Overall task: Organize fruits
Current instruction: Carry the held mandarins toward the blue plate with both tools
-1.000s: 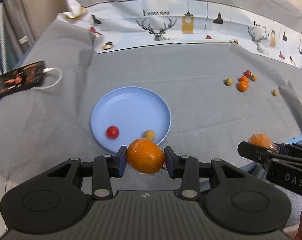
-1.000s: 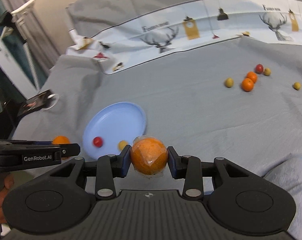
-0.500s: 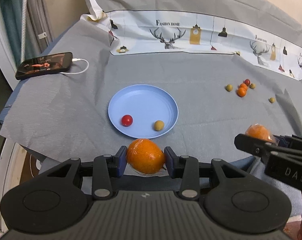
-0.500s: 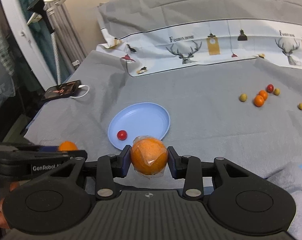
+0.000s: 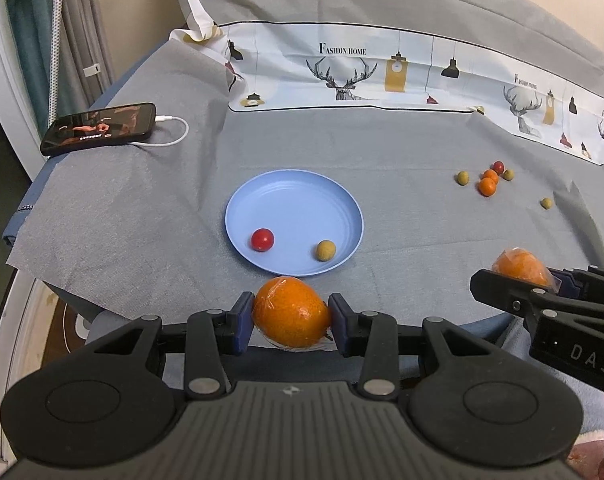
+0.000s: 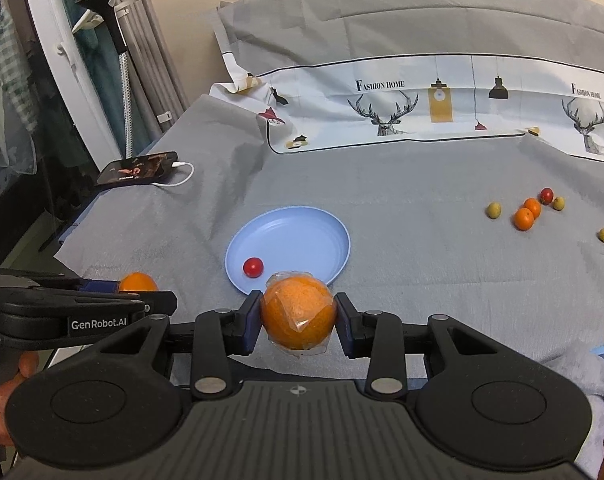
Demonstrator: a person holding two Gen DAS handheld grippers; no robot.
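Tilting down: left gripper [image 5: 290,322] & right gripper [image 6: 298,322], each clamping wrapped orange [image 5: 289,312].

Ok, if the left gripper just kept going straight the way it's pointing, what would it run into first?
Probably the near rim of the blue plate. The left gripper, shut on a wrapped orange, points down toward it, with only grey cloth in between. Depth is unclear, so it might touch the cloth first.
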